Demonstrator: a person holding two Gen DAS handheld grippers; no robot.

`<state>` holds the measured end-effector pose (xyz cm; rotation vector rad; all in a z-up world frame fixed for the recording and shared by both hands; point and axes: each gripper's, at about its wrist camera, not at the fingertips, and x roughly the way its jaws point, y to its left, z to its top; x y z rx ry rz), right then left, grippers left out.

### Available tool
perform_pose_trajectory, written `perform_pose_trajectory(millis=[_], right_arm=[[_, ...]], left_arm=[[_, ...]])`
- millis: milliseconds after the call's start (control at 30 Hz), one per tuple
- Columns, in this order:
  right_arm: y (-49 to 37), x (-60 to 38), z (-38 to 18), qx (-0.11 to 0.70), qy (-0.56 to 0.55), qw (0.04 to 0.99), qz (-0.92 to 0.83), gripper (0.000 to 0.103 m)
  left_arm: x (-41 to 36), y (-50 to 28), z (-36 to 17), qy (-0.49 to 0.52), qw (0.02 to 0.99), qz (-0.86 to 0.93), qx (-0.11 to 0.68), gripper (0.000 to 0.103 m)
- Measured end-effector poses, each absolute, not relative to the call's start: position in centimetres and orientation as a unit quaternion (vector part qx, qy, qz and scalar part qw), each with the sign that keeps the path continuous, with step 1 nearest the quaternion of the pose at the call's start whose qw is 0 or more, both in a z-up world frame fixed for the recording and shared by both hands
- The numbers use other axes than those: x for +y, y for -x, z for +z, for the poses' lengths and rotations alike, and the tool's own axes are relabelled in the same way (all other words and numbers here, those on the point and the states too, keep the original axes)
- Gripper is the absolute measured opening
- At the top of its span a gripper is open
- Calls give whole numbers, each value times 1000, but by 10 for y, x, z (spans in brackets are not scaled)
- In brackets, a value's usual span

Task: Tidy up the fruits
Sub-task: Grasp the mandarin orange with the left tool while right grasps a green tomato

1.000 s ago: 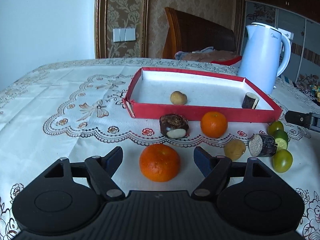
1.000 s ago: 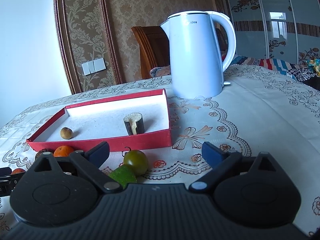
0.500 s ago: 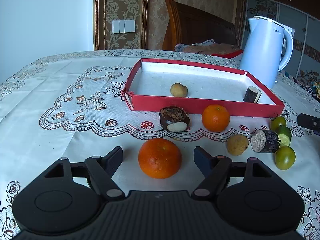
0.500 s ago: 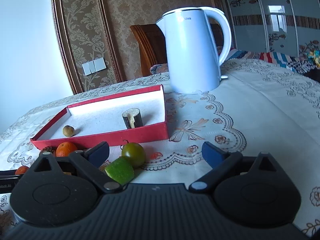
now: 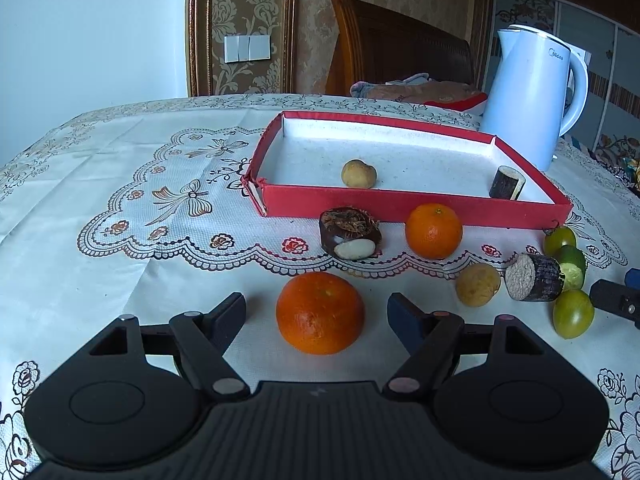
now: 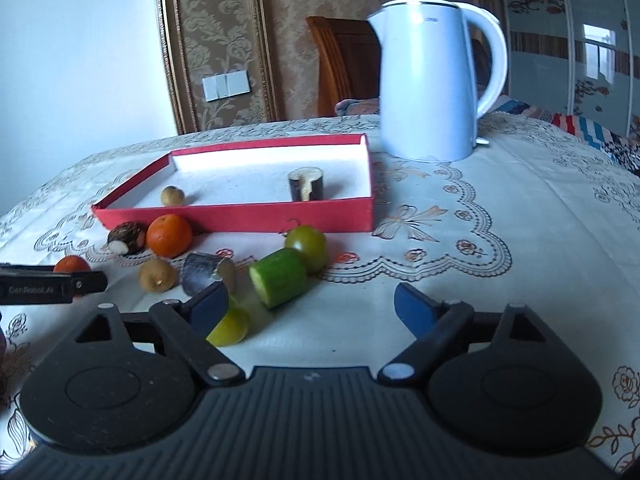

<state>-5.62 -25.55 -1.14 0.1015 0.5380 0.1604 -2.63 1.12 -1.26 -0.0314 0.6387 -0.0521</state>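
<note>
In the left wrist view my left gripper point(image 5: 317, 314) is open, its fingers on either side of a large orange point(image 5: 320, 313) lying on the tablecloth. A red tray point(image 5: 400, 203) behind holds a small tan fruit point(image 5: 358, 174) and a dark cane piece point(image 5: 506, 182). In front of the tray lie a water chestnut point(image 5: 349, 233), a smaller orange point(image 5: 433, 231), a tan fruit point(image 5: 477, 284), a cane piece point(image 5: 534, 277) and green fruits point(image 5: 573, 313). My right gripper point(image 6: 306, 306) is open and empty; a green cucumber piece point(image 6: 279, 277) lies just ahead between its fingers.
A white electric kettle point(image 6: 434, 80) stands right of the tray, also in the left wrist view point(image 5: 532, 96). A wooden chair point(image 5: 400, 46) is behind the table. The lace tablecloth point(image 5: 120, 184) covers the table's left side.
My left gripper has moved forward, so the large orange now sits between its fingers. My right gripper has swung left and down toward the green fruits and cucumber piece.
</note>
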Motion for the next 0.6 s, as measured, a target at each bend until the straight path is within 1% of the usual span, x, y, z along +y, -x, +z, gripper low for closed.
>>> perform_pose_trajectory(millis=[367,433,600], right_arm=[[66,-228,-9,275,-20,951,140,89],[65,-221,-10,280,-12,948,152,83],[60,-211,-13,294,-11,940,171,79]], left_arm=[[11,26,-13,15,949,-26,314,79],[11,26,-13,15,949,-29,315,81],[10,26,-14,14,949,-29,315,81]])
